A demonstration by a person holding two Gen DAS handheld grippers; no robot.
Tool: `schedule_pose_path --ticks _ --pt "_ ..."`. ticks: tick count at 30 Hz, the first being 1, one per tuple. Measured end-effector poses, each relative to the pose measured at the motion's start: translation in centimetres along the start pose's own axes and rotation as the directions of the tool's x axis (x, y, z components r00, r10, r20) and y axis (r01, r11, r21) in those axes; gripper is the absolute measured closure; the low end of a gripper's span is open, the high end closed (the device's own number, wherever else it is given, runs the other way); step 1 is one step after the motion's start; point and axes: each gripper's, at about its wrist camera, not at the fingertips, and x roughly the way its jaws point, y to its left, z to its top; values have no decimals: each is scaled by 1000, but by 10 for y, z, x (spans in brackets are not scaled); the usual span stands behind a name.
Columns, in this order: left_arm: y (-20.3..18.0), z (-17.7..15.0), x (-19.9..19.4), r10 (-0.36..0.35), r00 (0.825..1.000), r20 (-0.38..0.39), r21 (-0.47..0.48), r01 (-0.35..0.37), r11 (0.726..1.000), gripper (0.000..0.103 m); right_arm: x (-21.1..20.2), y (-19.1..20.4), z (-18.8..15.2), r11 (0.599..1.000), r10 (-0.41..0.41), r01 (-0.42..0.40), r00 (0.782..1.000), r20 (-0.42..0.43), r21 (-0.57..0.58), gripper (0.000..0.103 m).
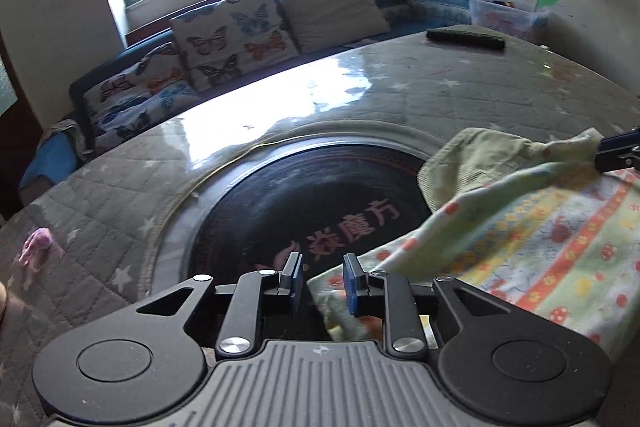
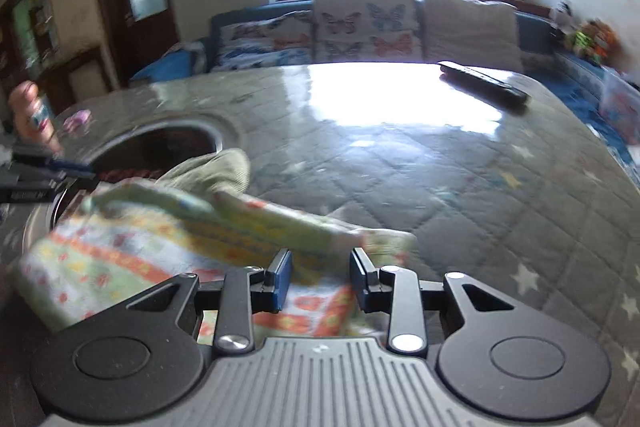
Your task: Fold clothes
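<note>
Your bench point(image 1: 460, 95), covered in a grey quilted cloth with white stars, has one round dark inset point(image 1: 304, 203) bearing pink Chinese characters, of which "魔方" reads clearly. One patterned garment point(image 1: 552, 227) lies over the inset's right side, well apart from one black remote point(image 1: 466, 39) at the far edge. Your left claw point(image 1: 320, 281) stands apart with the garment's near edge between its fingers, while your right claw point(image 2: 320, 277) stands apart over the cloth.
</note>
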Motion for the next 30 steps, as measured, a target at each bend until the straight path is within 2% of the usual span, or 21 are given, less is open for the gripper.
schedule_pose_path --ticks 3,8,11,15,19,22,26,30 --pt "0 1 -12 -11 1000 22 -31 12 999 78 -6 -6 3 999 -1 0 1000 25 45 71" --pt "-29 11 -20 -132 990 56 -5 133 991 78 0 14 11 993 117 -117 993 16 30 72" --pt "-46 18 -25 -205 976 74 13 204 979 78 14 29 18 985 171 -171 985 -4 20 80" --pt "-66 28 -5 -242 969 52 21 241 970 78 32 36 27 984 179 -178 984 -15 27 86" --pt "-70 34 21 -242 970 10 -15 242 970 79 44 30 29 986 156 -154 987 -26 65 93" --pt "-68 35 28 -243 970 9 -36 243 969 79 46 28 26 987 145 -144 989 -17 71 93" --pt "-67 36 15 -237 971 35 -35 238 971 79 29 41 24 987 161 -161 987 2 6 90" --pt "-70 31 -9 -254 964 75 -7 255 967 79 12 53 23 982 179 -177 984 20 -59 87"
